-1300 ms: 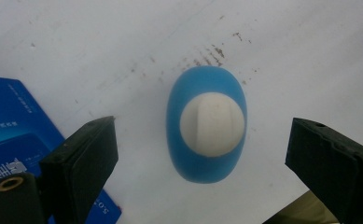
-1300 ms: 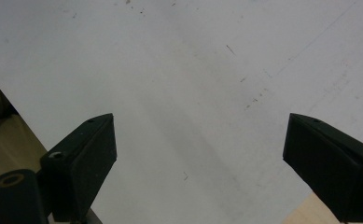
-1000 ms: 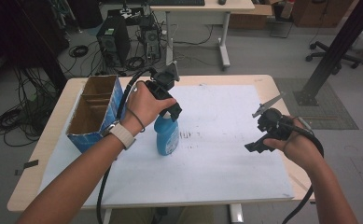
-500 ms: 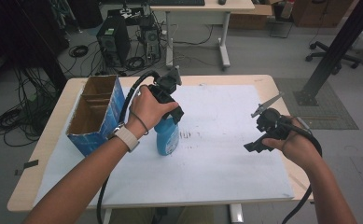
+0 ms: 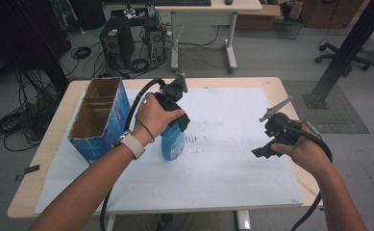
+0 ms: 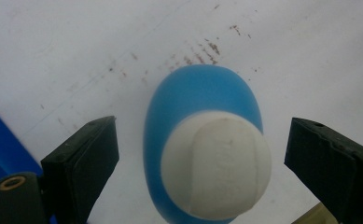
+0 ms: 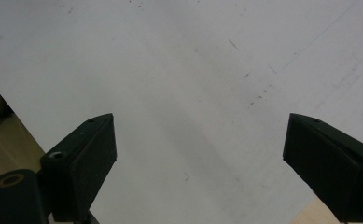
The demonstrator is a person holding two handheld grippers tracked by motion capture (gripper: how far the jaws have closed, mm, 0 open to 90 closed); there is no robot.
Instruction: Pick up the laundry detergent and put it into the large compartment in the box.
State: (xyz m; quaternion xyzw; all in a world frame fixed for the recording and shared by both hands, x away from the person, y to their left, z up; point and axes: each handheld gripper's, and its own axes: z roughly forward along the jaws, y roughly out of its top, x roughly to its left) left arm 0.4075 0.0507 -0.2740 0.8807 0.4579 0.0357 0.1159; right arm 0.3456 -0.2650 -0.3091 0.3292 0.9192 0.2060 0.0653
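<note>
A blue bottle (image 5: 172, 144) with a white cap (image 6: 216, 163) stands upright on the white sheet (image 5: 232, 163), left of the middle. My left gripper (image 5: 180, 123) points down over it, held in a hand. In the left gripper view the left gripper (image 6: 202, 125) is open, its jaws on either side of the cap with a gap on each side. My right gripper (image 5: 266, 147) hovers over the sheet's right part, apart from the bottle. The right gripper (image 7: 200, 122) is open with bare sheet between its jaws.
An open blue cardboard box (image 5: 108, 137) stands on the table's left side, close to the bottle. The wooden table (image 5: 55, 125) edge shows around the sheet. Faint dark marks (image 5: 194, 139) lie right of the bottle. Desks, computers and cables stand beyond the table.
The left hand and its gripper have shifted slightly down and right over the bottle. The bottle and the right gripper have stayed nearly in place.
</note>
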